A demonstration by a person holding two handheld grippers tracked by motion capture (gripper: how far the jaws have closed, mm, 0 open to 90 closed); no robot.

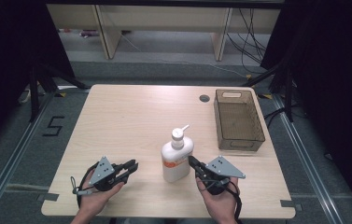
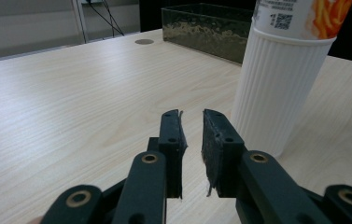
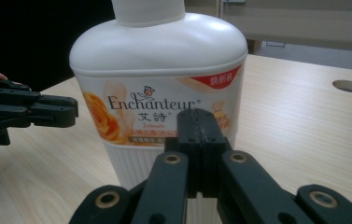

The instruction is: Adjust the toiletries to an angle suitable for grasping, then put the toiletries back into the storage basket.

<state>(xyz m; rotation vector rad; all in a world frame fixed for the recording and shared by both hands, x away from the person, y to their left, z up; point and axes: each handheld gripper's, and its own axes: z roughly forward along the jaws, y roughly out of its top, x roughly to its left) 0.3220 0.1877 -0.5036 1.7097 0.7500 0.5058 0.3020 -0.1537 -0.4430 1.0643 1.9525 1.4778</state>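
- A tall white plastic pump bottle with an orange label point(image 1: 177, 159) stands upright near the front edge of the pale wooden counter point(image 1: 127, 121); a clear brown plastic bin point(image 1: 237, 120) sits empty behind it, to its right.
- Risk, as a judgement: the bottle is tall, so a nudge high on its body could topple it.
- The left gripper point(image 2: 192, 133), left of the bottle, holds its fingers slightly parted, gripping nothing.
- The right gripper point(image 3: 200, 122), just beside the bottle, has its fingers pressed together, empty.

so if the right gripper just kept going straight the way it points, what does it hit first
Most likely the lotion bottle. The right gripper, jaws pressed together, points squarely at the bottle's label at close range, with nothing between them. How small the gap is cannot be judged exactly.
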